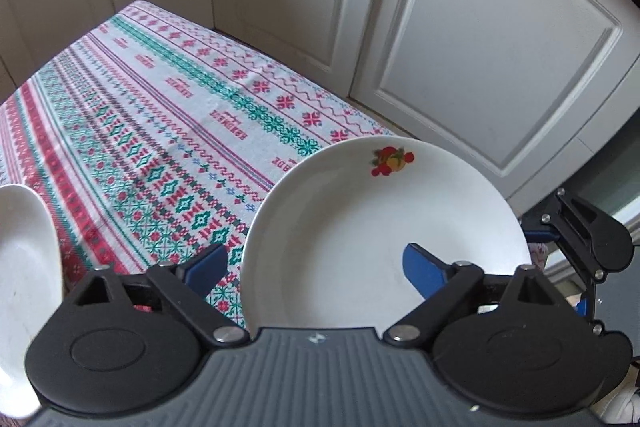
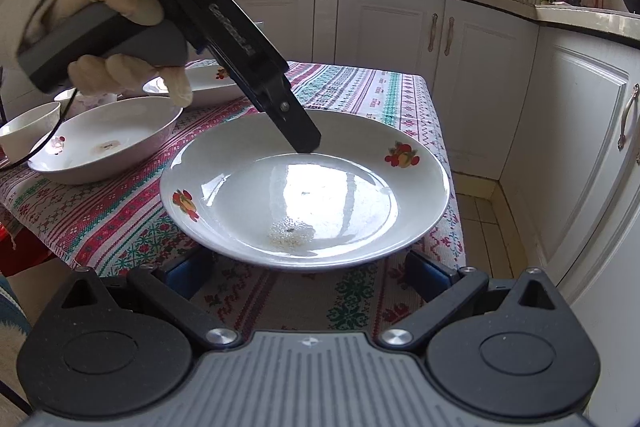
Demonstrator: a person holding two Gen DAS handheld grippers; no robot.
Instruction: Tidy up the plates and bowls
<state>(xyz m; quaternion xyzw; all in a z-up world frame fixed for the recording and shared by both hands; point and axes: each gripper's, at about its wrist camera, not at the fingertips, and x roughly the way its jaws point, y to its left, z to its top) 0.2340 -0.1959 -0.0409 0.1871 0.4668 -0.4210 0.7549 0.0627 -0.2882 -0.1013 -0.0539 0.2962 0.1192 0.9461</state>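
White shallow ceramic plate with fruit decals (image 2: 304,195) sat at the near corner of the desk (image 2: 360,83), on a red, green and white patterned tablecloth (image 2: 120,211), and I had a tool on each side of it. I could not tell whether its base rested on the cloth or was raised a little.

From the right wrist view, the plate lay straight ahead of the right tool (image 2: 308,271). That tool's blue fingers were spread wide and sat low, with the plate's near rim just above and between them. Neither finger was clearly touching it.

The left tool (image 1: 316,267), held in a pale-gloved left hand (image 2: 120,11), came down steeply from the opposite side. It was also spread apart and pinching nothing. In its own view, one blue finger hung over the inside of the plate and the other was outside the rim over the cloth, so the rim ran between them.

The plate is round and has no long axis, so I judged that everything turned on that rim. The left tool already straddled it and seemed better placed to close on the edge, while the right tool faced the near rim flat-on.

A deep white dish (image 2: 104,143), a small white bowl (image 2: 28,131) and another decorated plate (image 2: 208,83) stood further along the desk, well apart from the corner plate. I judged these to be where the plate would likely be stacked.
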